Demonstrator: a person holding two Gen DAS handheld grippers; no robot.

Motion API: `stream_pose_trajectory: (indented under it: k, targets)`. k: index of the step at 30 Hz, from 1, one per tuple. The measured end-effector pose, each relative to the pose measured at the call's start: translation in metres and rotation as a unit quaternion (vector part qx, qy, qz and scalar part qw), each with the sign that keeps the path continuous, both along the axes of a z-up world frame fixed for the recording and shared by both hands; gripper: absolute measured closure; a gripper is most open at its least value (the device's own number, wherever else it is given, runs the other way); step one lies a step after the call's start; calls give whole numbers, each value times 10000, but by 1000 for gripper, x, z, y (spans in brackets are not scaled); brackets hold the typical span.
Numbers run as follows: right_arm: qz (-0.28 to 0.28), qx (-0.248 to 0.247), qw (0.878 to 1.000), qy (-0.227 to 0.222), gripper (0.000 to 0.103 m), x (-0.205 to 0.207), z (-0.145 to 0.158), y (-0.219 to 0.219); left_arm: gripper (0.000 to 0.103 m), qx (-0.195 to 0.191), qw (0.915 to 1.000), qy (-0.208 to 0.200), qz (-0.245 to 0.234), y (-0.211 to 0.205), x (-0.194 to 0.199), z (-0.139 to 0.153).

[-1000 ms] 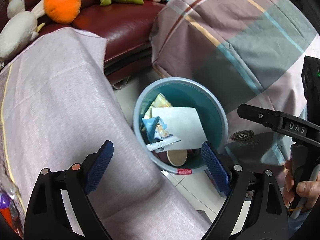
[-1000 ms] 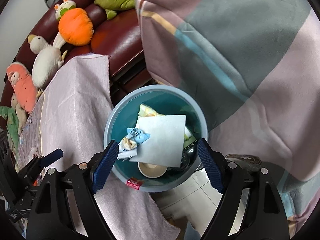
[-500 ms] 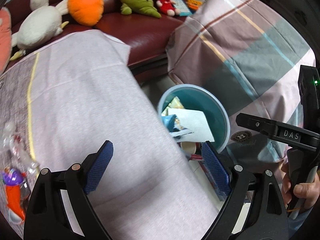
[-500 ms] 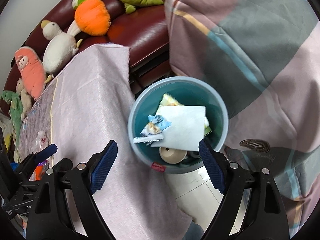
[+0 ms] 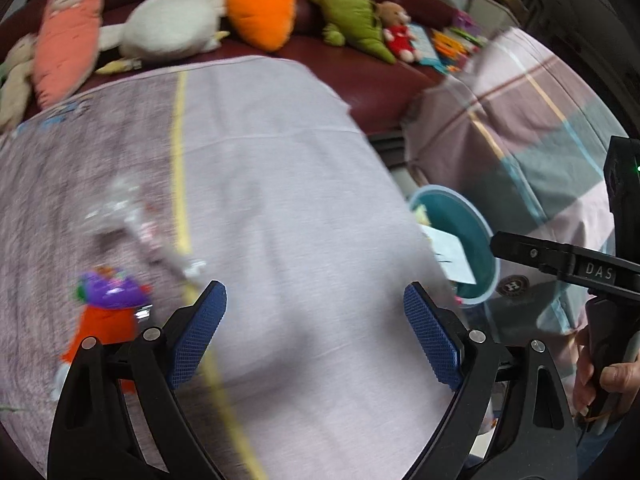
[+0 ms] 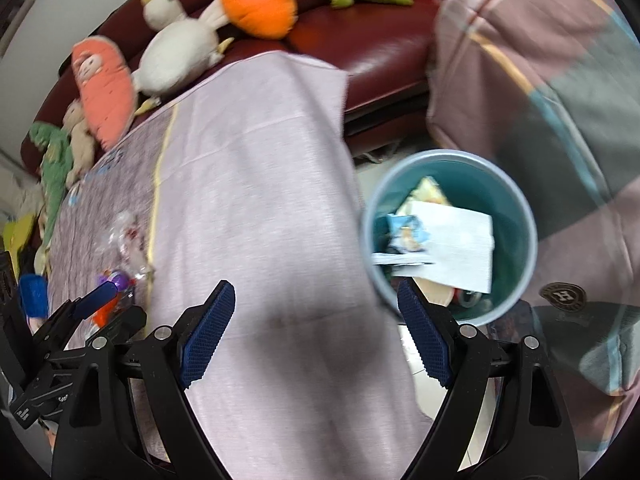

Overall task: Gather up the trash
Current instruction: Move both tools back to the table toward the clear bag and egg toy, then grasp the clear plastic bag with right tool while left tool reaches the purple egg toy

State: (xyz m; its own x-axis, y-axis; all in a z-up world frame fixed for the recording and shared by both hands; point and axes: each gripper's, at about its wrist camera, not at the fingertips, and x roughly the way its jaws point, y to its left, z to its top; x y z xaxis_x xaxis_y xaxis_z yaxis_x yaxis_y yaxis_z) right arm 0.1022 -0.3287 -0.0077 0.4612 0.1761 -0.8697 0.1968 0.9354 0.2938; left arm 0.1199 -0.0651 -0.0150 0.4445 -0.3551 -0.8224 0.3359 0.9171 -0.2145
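A teal trash bin [image 6: 516, 208] stands on the floor beside the cloth-covered table; it holds a white paper sheet [image 6: 452, 244], wrappers and a cup. In the left wrist view the bin [image 5: 472, 236] peeks out past the table's right edge. On the table's left part lie a crumpled clear wrapper [image 5: 120, 212] and an orange and purple packet [image 5: 108, 308]; both also show small in the right wrist view, the clear wrapper [image 6: 128, 240] and the packet [image 6: 112, 284]. My left gripper [image 5: 316, 332] hangs open over bare cloth, right of that trash. My right gripper [image 6: 316, 328] is open and empty over the table's edge.
A pale pink cloth [image 5: 288, 184] with a yellow stripe covers the table. Plush toys, among them an orange carrot [image 5: 260, 8] and a white duck [image 5: 168, 32], sit on the dark red sofa [image 6: 372, 44] behind. A person's plaid clothing [image 6: 560, 80] fills the right side.
Both views have swung left from the bin toward the tabletop. The bin slid to the right edge, and the clear wrapper and orange packet came into view. Both grippers stay open and empty.
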Motion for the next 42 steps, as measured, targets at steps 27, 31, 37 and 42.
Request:
stream_pose_trajectory:
  k: [27, 31, 37, 42]
  targets:
    - [1193, -187, 9921, 339, 23, 56, -8, 144, 12, 141, 9927, 647, 1008, 149, 15, -60]
    - [1283, -180, 9907, 405, 23, 65, -14, 159, 12, 127, 9929, 644, 994, 153, 18, -63]
    - [1479, -134, 9878, 470, 23, 79, -21, 183, 12, 18, 9932, 618, 982, 162, 19, -66]
    - [1676, -68, 9845, 509, 23, 95, -24, 206, 12, 22, 9937, 597, 943, 169, 19, -65]
